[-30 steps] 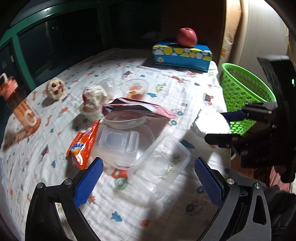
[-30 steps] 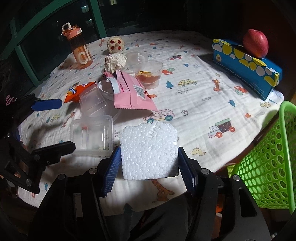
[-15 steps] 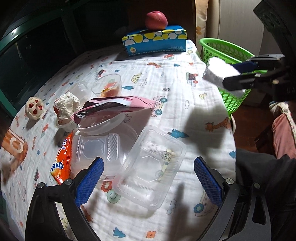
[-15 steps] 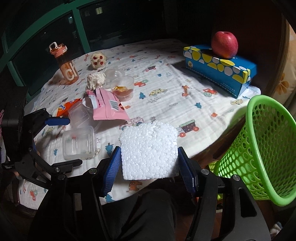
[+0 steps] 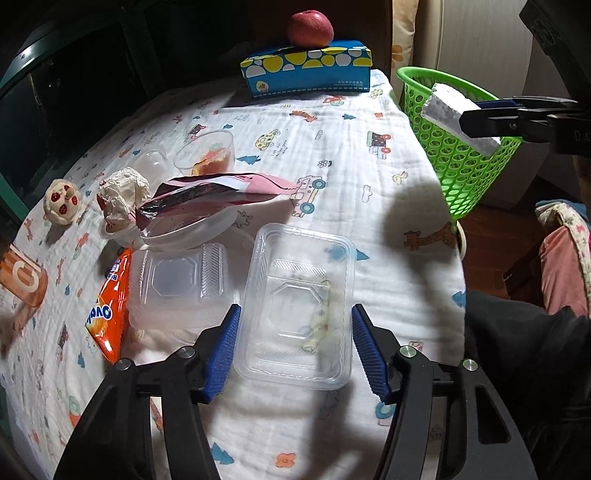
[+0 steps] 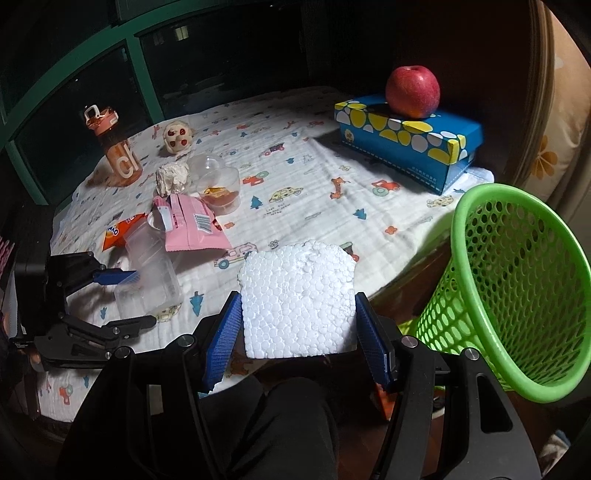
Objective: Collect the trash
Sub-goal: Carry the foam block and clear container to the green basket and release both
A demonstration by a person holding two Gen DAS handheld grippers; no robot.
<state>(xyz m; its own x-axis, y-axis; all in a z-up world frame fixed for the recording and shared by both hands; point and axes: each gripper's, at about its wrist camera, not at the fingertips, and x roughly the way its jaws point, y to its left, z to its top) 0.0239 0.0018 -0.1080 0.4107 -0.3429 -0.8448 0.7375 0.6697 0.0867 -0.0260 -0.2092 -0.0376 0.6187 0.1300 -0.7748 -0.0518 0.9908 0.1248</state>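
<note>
My right gripper [image 6: 297, 325] is shut on a white styrofoam slab [image 6: 297, 301] and holds it off the table edge, left of the green mesh basket [image 6: 517, 295]. In the left wrist view the slab [image 5: 448, 110] hangs over the basket's rim [image 5: 443, 75]. My left gripper [image 5: 295, 350] is open, with its blue pads on either side of a clear plastic container [image 5: 299, 306] lying on the tablecloth; contact is not clear. Other trash lies beyond: a second clear container [image 5: 177, 280], an orange snack wrapper [image 5: 107, 314], a pink bag [image 5: 218, 194], a crumpled tissue [image 5: 123, 192], a plastic cup [image 5: 207, 153].
A blue tissue box [image 5: 306, 70] with a red apple [image 5: 310, 28] on it stands at the table's far edge. An orange bottle [image 6: 114, 147] and a small round toy [image 6: 177, 136] stand at the far left. The basket stands on the floor right of the table.
My right gripper carried the styrofoam slab off the table toward the green basket. My left gripper moved over the clear container and its jaws narrowed around it.
</note>
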